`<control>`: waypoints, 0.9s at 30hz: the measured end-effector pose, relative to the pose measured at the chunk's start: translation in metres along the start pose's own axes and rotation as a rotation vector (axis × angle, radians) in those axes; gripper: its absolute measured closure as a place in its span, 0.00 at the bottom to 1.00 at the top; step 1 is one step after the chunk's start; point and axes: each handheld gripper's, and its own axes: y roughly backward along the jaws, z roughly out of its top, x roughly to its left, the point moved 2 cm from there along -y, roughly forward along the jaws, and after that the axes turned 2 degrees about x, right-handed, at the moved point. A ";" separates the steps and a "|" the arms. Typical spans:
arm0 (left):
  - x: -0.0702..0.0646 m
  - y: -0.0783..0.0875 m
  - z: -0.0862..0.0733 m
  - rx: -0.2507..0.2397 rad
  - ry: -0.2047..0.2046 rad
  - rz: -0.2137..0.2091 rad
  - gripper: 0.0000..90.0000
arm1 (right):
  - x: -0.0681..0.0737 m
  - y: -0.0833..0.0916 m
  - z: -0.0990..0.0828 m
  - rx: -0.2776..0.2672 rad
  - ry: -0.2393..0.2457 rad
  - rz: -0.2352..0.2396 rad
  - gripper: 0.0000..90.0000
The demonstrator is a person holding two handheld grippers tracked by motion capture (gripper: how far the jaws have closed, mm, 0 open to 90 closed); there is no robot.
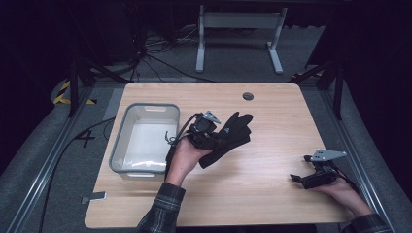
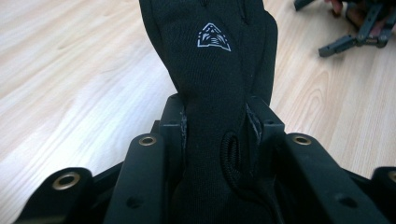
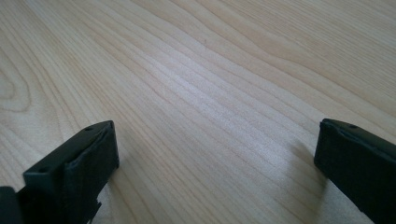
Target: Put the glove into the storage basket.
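Glove (image 1: 228, 137) is black and is clamped at its cuff between the jaws of the left tool (image 1: 210, 135), near the middle of the table (image 1: 272, 111). In the left tool view its fingers point away from the jaws and a small white logo (image 2: 213, 37) shows on its back. It seems lifted, though part of it may touch the wood; I cannot tell. Just to the left stands a grey bin (image 1: 145, 138). The right tool (image 1: 297, 178) rests low at the right side, jaws spread wide, nothing between them. I judge the step is carrying the glove. Next, the left hand must swing over the bin's rim and then let go.
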 end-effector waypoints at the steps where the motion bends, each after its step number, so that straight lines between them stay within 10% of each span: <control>1: 0.003 0.005 -0.002 -0.002 0.003 0.015 0.73 | 0.000 0.000 0.000 0.000 0.000 0.000 0.00; 27: 0.062 0.099 -0.074 -0.110 0.209 0.246 0.72 | 0.000 0.000 0.000 0.000 0.000 0.000 0.00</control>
